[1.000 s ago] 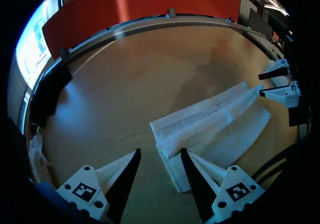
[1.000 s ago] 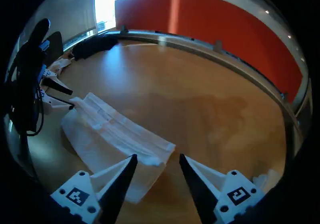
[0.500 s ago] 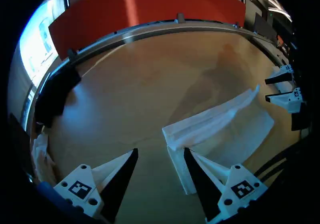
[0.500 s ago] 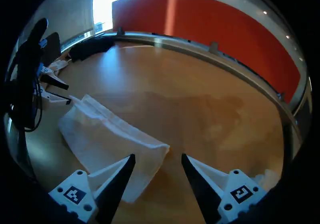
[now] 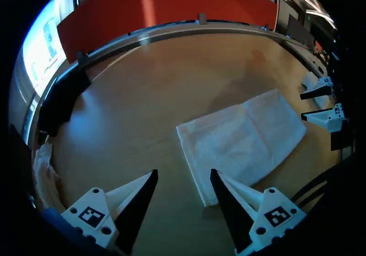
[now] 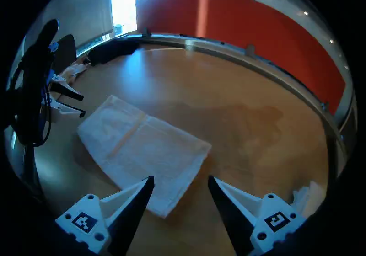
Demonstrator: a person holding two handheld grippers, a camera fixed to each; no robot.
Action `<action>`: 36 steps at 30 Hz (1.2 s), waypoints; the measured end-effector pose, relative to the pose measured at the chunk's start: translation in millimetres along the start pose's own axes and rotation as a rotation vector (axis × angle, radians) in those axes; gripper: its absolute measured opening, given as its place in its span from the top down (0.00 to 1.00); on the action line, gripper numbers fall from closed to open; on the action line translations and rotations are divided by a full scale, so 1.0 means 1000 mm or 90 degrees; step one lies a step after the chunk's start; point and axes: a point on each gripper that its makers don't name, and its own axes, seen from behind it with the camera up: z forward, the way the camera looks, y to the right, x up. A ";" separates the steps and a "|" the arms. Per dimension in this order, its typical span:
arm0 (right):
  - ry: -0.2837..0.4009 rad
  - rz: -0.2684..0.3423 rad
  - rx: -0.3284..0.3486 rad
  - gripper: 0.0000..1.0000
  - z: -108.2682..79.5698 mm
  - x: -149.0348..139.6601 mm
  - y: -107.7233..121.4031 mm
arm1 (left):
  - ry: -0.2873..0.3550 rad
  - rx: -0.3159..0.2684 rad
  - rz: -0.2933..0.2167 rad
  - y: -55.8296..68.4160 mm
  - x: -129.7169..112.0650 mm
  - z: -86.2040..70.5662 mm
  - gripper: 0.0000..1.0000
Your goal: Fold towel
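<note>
Gaping wide, the left tool [image 5: 183,177] has nothing between its two dark-edged fingers; bare wood shows in the gap. In the left gripper view the tip of one finger overlaps the near edge of the towel [image 5: 240,139], though whether it touches the cloth cannot be told. The right tool [image 6: 180,182] is spread just as far and likewise grips nothing; in the right gripper view one of its fingertips sits over the towel's near edge, and contact is again unclear.

The towel lies flat on the wooden surface [image 5: 146,91] as a white, roughly rectangular fold, with a faint crease running across it. It rests between the two tools, each tool standing near one of its short ends. Seen from the right gripper view, the left tool is just beside the towel's far end, fingers apart, with dark cables hanging by it.

Farther out, a metal rim [image 5: 137,39] bounds the curved edge of the surface, and a red panel [image 5: 160,4] rises behind it. A black object [image 5: 61,98] lies along the rim, and some crumpled white cloth [image 5: 43,173] sits at the surface's edge.
</note>
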 end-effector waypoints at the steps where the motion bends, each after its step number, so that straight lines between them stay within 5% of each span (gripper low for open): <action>1: -0.002 0.002 0.001 0.09 -0.002 -0.004 -0.002 | -0.002 -0.001 -0.002 0.002 -0.004 -0.001 0.16; 11: -0.014 0.019 0.010 0.09 -0.015 -0.032 -0.018 | -0.019 -0.006 -0.019 0.014 -0.038 -0.012 0.16; 20: -0.017 0.005 0.015 0.09 -0.015 -0.037 -0.020 | -0.018 -0.003 -0.043 0.016 -0.045 -0.017 0.15; 36: -0.037 -0.053 0.074 0.15 -0.009 -0.045 -0.039 | -0.025 0.049 -0.095 -0.009 -0.092 -0.056 0.15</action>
